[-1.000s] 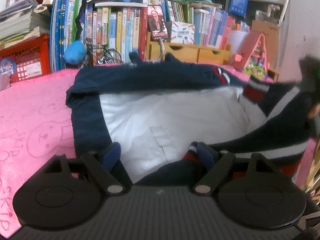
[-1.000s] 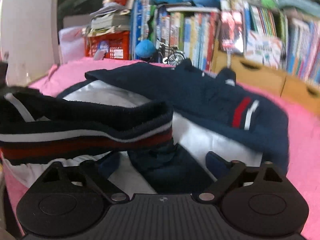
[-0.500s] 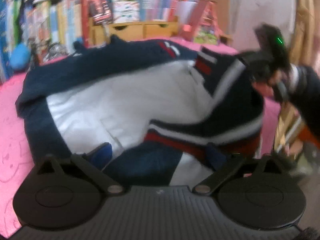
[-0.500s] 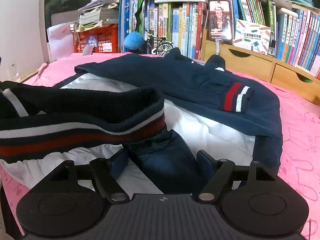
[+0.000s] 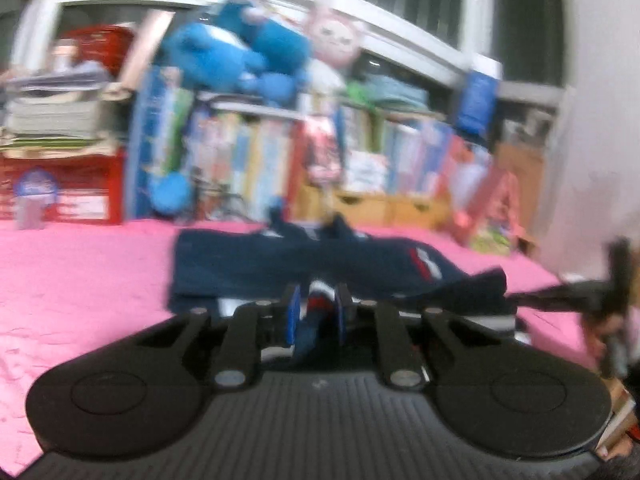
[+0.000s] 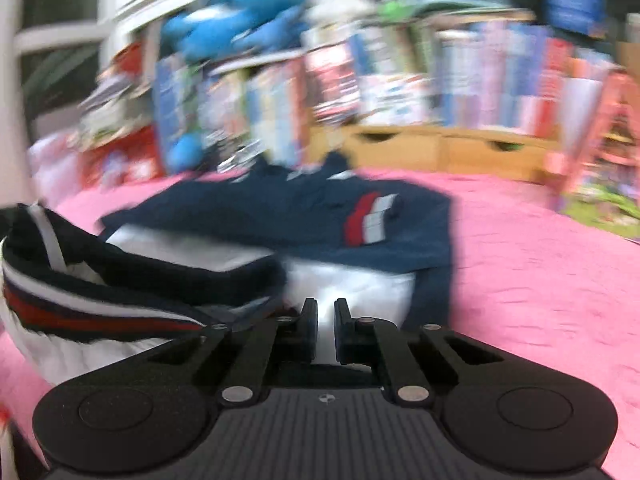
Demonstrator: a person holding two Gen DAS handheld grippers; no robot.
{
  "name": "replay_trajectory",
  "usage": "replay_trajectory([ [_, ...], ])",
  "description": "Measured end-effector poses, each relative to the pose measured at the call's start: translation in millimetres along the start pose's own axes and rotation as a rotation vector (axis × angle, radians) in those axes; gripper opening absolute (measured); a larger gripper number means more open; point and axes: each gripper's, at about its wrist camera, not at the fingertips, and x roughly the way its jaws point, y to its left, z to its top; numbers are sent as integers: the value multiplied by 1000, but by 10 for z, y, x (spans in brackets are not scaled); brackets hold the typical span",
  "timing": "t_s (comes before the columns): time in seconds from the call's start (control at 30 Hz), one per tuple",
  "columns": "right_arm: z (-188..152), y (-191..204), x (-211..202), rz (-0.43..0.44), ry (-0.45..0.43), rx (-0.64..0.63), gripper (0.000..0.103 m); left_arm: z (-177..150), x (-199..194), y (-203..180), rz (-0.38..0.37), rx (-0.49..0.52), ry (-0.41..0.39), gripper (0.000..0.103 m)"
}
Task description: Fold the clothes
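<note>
**Hem of a navy jacket pinched at two points for a fold**

The navy jacket (image 6: 280,216) was spread on a pink bed cover (image 6: 540,280), collar toward the bookshelf (image 5: 280,152) at twelve o'clock, with its white lining (image 6: 352,288) exposed at the near side. The left claw (image 5: 316,312) was closing, and a bunch of the striped hem (image 5: 316,304) was seen pressed between its blue pads (image 5: 294,312). The right claw (image 6: 326,320) was drawn nearly shut; white lining showed in the narrow slot between its fingers, so a thin layer was judged to be gripped there, though blur left the contact itself unclear. The striped waistband (image 6: 100,312) hung raised at nine o'clock in the right wrist view. Two spaced grips along the near edge were probably taken so that the hem could be carried as one straight line toward the collar without sagging.

Compared with the frames taken a second before, both claws, then spread wide around the fabric, had been brought together. The view from each wrist had been raised, so that more of the shelf and the blue plush toys (image 5: 240,60) at twelve o'clock was shown and the jacket appeared lower and flatter. Strong motion blur, absent from the earliest pair, was present in both views.
</note>
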Motion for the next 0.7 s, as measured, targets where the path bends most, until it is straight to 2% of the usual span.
replay_trajectory([
  [0.1,-27,-115,-22,-46,25,14,12,-97,159,144,92,-49,59,18],
  [0.2,-93,-120,21,-21,40,-16,17,-256,302,257,111,-94,125,18],
  [0.23,-85,-100,24,9,30,-28,24,-292,316,283,102,-112,133,18],
  [0.33,-16,10,45,103,3,-96,51,-307,145,358,-13,-176,89,39],
  [0.37,26,69,69,134,-2,-132,62,-300,86,363,-62,-180,80,57],
  [0.4,75,138,106,163,-5,-170,66,-297,32,363,-113,-178,81,73],
  [0.47,183,258,204,204,-14,-231,81,-288,25,314,-182,-142,109,77],
  [0.53,280,345,367,229,-6,-269,91,-307,97,185,-184,-58,168,77],
  [0.6,340,415,546,259,22,-274,92,-376,223,67,-167,12,236,77],
  [0.67,352,474,725,282,64,-273,94,-469,336,17,-169,28,292,77],
  [0.7,342,489,801,286,87,-266,94,-515,359,2,-161,35,295,77],
])
